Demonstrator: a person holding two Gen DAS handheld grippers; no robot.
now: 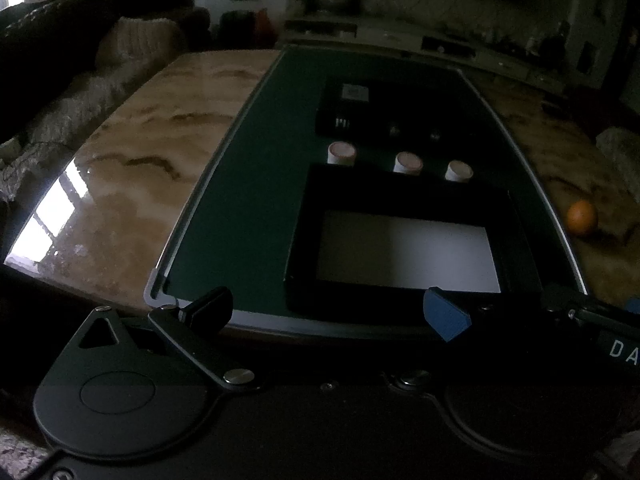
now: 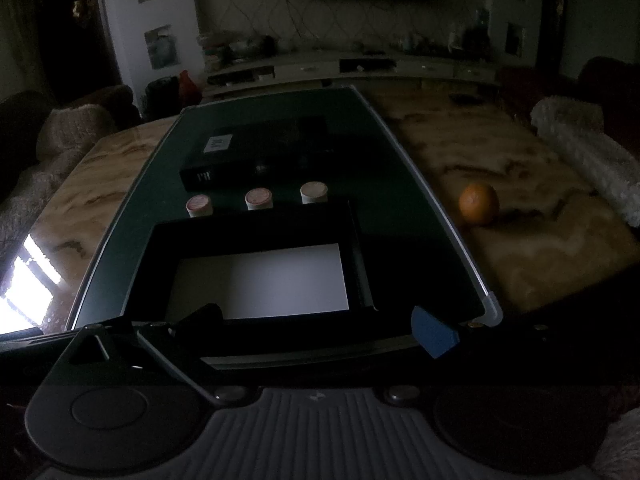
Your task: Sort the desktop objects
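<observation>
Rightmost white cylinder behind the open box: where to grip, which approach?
Grip the rightmost cylinder across its round side wall, coming from above. It stands upright, apart from the middle cylinder, but the open box wall crowds its near side. The right gripper is probably nearer.

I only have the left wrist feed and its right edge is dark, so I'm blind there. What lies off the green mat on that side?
Observer: An orange sits on the marble table, just outside the green mat and apart from its rim.
Operator: Anything further right of it?
Observer: Yes, a fluffy white roll lies along the table's far right edge.
Operator: Is the right gripper holding something?
Observer: No. The right gripper is open and empty, hovering over the mat's near edge, in front of the open black box with the white bottom.
</observation>
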